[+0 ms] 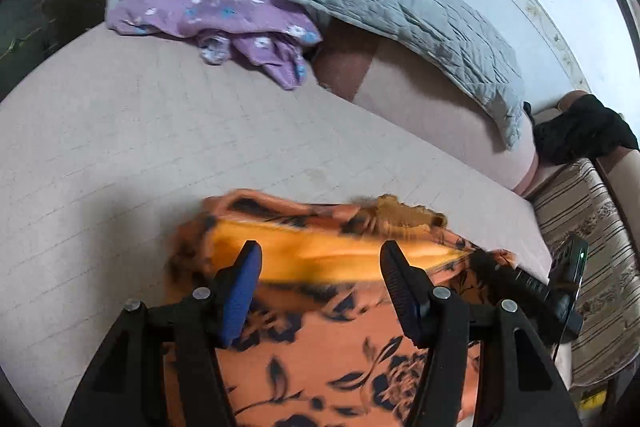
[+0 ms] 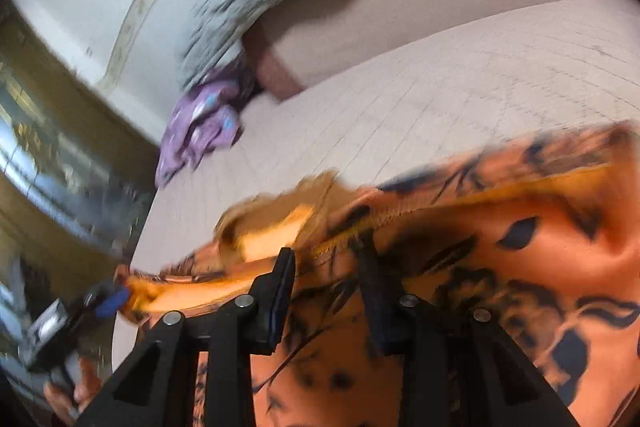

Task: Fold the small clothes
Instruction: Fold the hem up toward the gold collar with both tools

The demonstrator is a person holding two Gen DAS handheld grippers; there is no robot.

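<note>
An orange garment with a dark floral print point(image 1: 320, 339) lies on the pale bed surface point(image 1: 120, 155), its top edge folded over and blurred. My left gripper point(image 1: 320, 259) is open above the garment, its jaws wide apart and empty. My right gripper point(image 2: 326, 259) is open over the same garment point(image 2: 520, 267), near its folded yellow-orange hem. The right gripper also shows at the garment's right edge in the left wrist view point(image 1: 520, 279). The left gripper shows at lower left in the right wrist view point(image 2: 108, 301). Both views are motion-blurred.
A purple flowered garment point(image 1: 216, 19) lies crumpled at the far side of the bed, next to a grey quilted blanket point(image 1: 408, 11). A black cloth point(image 1: 580, 131) and a striped cover point(image 1: 592, 247) are at the right.
</note>
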